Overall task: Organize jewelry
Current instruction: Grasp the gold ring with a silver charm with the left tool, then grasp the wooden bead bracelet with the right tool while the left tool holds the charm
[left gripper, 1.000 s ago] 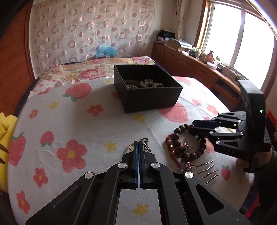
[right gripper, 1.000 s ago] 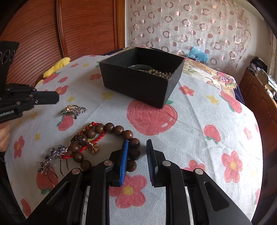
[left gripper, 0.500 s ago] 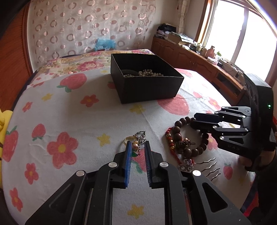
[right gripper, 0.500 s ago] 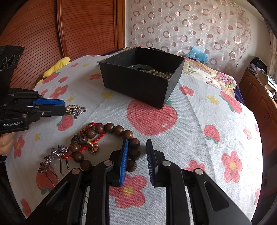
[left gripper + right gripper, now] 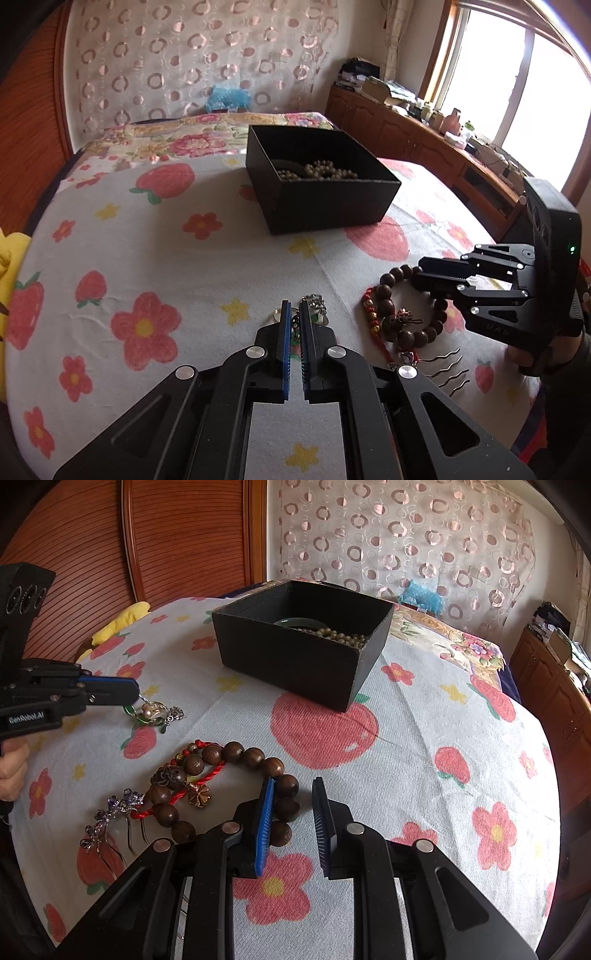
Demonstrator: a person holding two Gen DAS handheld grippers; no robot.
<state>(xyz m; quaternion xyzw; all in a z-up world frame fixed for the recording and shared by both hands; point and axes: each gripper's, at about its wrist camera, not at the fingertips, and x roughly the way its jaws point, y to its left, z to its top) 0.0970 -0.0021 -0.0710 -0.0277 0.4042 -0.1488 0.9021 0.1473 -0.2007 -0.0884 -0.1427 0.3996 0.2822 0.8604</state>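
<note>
A silver chain trinket with a green ring (image 5: pixel 314 306) (image 5: pixel 159 712) lies on the flowered cloth. My left gripper (image 5: pixel 294 302) (image 5: pixel 135 692) is closing on it, and part of the trinket is pinched between its blue pads. The wooden bead bracelet (image 5: pixel 397 275) (image 5: pixel 255 757) lies to the right, tangled with a red cord bracelet (image 5: pixel 371 317) (image 5: pixel 207 775). My right gripper (image 5: pixel 293 781) (image 5: pixel 417 274) stands open over the bracelet's near beads, with one pad beside them. Behind stands the black box (image 5: pixel 321 199) (image 5: pixel 288 664), holding pearl beads (image 5: pixel 325 171) (image 5: pixel 343 637).
A purple-flowered hairpin (image 5: pixel 114 808) lies near the front edge, left of the bracelets; its wavy prongs (image 5: pixel 443 365) show beside the right gripper. A yellow cushion (image 5: pixel 122 618) sits at the far left. Wooden cabinets (image 5: pixel 406 129) line the window wall.
The left jaws went from shut to spread around the trinket, then narrowed onto it. The right gripper has stayed where it was, still open.
</note>
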